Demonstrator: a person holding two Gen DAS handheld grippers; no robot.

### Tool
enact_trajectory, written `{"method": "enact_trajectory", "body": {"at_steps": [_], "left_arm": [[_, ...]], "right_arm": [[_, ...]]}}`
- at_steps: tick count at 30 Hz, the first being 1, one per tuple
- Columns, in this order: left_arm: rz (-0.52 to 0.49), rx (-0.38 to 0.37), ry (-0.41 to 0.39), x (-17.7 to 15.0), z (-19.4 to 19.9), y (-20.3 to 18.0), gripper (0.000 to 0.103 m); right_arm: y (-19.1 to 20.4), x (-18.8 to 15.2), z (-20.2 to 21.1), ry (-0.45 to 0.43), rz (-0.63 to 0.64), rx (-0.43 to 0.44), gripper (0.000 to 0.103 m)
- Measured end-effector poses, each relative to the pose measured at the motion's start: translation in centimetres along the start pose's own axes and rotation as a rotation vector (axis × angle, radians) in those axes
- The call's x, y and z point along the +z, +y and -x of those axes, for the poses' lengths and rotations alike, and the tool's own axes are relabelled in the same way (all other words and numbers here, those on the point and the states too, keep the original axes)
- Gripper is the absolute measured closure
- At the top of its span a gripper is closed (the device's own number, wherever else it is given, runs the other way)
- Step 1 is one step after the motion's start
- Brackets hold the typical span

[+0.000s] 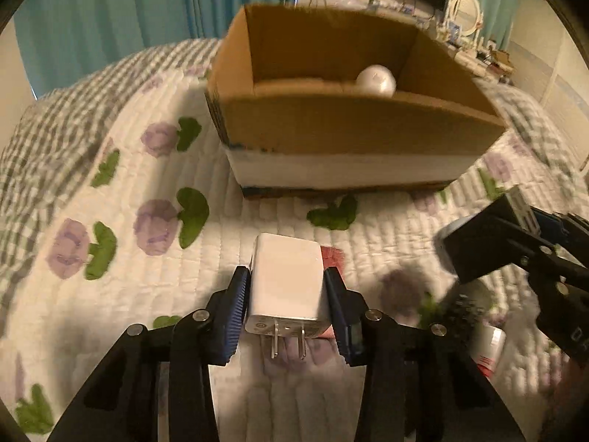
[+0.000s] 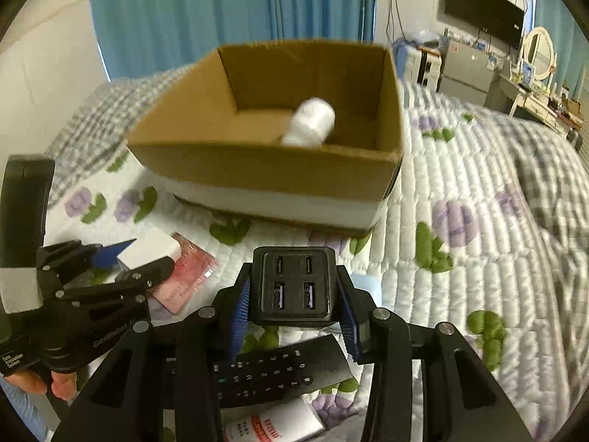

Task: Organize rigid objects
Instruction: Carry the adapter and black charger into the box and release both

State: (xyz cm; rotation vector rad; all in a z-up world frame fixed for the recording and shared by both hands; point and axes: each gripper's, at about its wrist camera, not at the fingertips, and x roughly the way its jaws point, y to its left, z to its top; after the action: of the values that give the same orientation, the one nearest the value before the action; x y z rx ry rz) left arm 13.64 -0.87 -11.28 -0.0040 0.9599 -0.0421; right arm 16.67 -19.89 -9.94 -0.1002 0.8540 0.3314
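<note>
My left hand-held gripper point(image 1: 287, 296) clamps a white plastic wall charger point(image 1: 287, 281), prongs toward the camera, above the floral quilted bed point(image 1: 147, 276). My right hand-held gripper point(image 2: 294, 296) grips a black multi-port USB charger block point(image 2: 294, 281). Ahead, an open brown cardboard box point(image 2: 257, 173) holds a white cylindrical bottle point(image 2: 311, 125).

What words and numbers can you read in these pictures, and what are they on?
"GenRobot": left gripper body, end hidden.
"Data Acquisition System": same gripper's handle, small, roughly legible.
Digits and "#": black remote keys.
Red print: white tube, too blurred.
Pink card lettering: too faint.
White charger marks: too small.
</note>
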Motion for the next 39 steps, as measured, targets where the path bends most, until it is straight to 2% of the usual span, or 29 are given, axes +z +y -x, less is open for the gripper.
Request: {"method": "enact_trajectory", "body": {"at_steps": [4, 7, 9, 14, 17, 20, 25, 27, 33, 35, 36, 37, 39], "left_arm": [[-0.031, -0.025, -0.070, 0.8, 3.9, -0.7, 0.061], [-0.042, -0.054, -0.132, 2.6, 6.8, -1.0, 0.061], [-0.048, -0.078, -0.176, 4.4, 8.7, -1.2, 0.061], [-0.068, -0.097, -0.256, 9.6, 10.4, -1.3, 0.061], [-0.077, -0.055, -0.276, 12.5, 8.9, -1.7, 0.061], [-0.079, -0.045, -0.250, 14.4, 5.6, -1.8, 0.061], [-0.055, -0.066, -0.173, 15.4, 0.1, -1.7, 0.061], [-0.070, -0.046, -0.160, 15.6, -1.5, -2.1, 0.061], [-0.088, -0.035, -0.158, 15.8, -3.1, -2.8, 0.061], [-0.111, -0.030, -0.155, 15.9, -3.3, -2.9, 0.058], [-0.118, -0.029, -0.161, 15.9, -3.2, -2.9, 0.049], [-0.118, -0.016, -0.175, 16.0, -3.0, -2.9, 0.035], [-0.105, -0.006, -0.203, 16.0, -2.2, -2.5, 0.028]], "right_arm": [[0.3, 0.7, 2.9, -0.047, 0.001, 0.004, 0.062], [0.5, 2.0, 5.2, -0.090, 0.010, -0.013, 0.062], [0.5, 3.0, 6.5, -0.114, 0.016, -0.019, 0.062], [0.0, 6.9, 9.7, -0.197, 0.040, -0.032, 0.062], [-0.5, 9.0, 10.2, -0.229, 0.038, -0.034, 0.062], [-1.4, 10.9, 9.4, -0.236, 0.026, -0.026, 0.062], [-2.7, 12.8, 6.2, -0.217, 0.023, -0.023, 0.062], [-3.2, 12.9, 4.9, -0.206, 0.016, -0.014, 0.062], [-4.0, 13.2, 1.2, -0.167, 0.006, 0.005, 0.062], [-4.3, 13.3, 0.6, -0.161, 0.002, 0.015, 0.062], [-4.3, 13.3, 0.5, -0.160, 0.002, 0.018, 0.062], [-4.4, 13.4, 0.4, -0.160, 0.002, 0.018, 0.062], [-4.3, 13.5, 0.4, -0.157, 0.002, 0.016, 0.062]]}}
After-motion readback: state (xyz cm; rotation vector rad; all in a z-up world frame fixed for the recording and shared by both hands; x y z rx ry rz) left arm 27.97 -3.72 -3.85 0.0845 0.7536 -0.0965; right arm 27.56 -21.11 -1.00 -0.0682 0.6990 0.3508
